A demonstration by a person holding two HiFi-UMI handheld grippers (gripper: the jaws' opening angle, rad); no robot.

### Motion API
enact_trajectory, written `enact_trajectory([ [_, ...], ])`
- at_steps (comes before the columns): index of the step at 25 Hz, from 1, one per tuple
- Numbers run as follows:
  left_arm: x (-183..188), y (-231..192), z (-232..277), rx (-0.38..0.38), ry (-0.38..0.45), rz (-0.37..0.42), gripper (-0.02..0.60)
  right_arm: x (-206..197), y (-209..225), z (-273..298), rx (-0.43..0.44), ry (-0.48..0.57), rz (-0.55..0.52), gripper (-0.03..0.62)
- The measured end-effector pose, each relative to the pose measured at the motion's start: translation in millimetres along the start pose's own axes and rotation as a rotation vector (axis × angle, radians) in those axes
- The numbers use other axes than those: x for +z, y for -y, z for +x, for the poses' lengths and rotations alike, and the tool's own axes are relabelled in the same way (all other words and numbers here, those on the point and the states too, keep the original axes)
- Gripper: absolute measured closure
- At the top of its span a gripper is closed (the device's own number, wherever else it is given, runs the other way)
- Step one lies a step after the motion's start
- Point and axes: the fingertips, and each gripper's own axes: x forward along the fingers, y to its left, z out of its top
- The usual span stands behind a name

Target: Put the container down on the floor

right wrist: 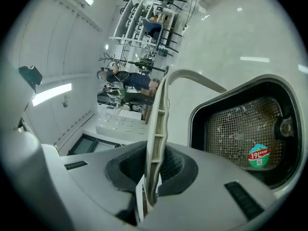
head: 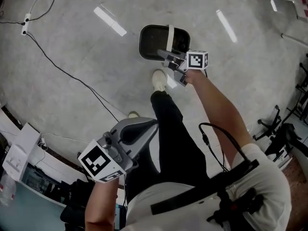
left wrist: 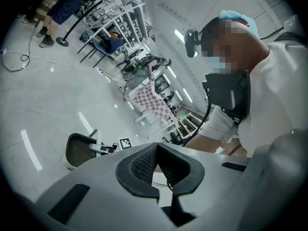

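The container (head: 156,43) is a dark bin with a pale rim, a mesh bottom and a white bail handle (head: 170,36). In the head view it hangs over the grey floor just ahead of the person's shoe. My right gripper (head: 169,57) is shut on the handle. In the right gripper view the handle (right wrist: 157,124) runs up from between the pads of my right gripper (right wrist: 152,172), with the bin (right wrist: 240,129) hanging to its right. I cannot tell whether the bin touches the floor. My left gripper (head: 140,127) stays low by the person's hip, shut and empty (left wrist: 158,163).
A white shoe (head: 159,80) stands close behind the bin. A black cable (head: 62,66) crosses the floor at left to a power strip (head: 25,24). White shelving (head: 19,153) is at lower left, metal frames (head: 288,4) at upper right, and a checkered table (left wrist: 151,102) stands farther off.
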Motion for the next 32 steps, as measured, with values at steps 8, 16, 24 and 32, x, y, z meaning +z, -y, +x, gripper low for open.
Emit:
enact_trajectory([
  [8,-3.4,-7.7,-8.7,-0.061,-0.002,-0.013,0.572,4.2,23.1,7.6,-0.014,-0.001,-0.009,0.56],
  [16,-10.3,-6.6,1.3,-0.091,-0.006,-0.063,0.572,-0.3,23.5,9.1,0.059,0.011,-0.009,0.559],
  [24,-10.0,-5.8,1.7,-0.099,-0.011,-0.06,0.572,-0.3,18.5,10.0,0.065,-0.006,-0.003,0.559],
  [32,-10.3,-6.4,4.3,-0.106,-0.008,-0.068,0.572,-0.8,21.0,10.1,0.064,-0.009,-0.005,0.493],
])
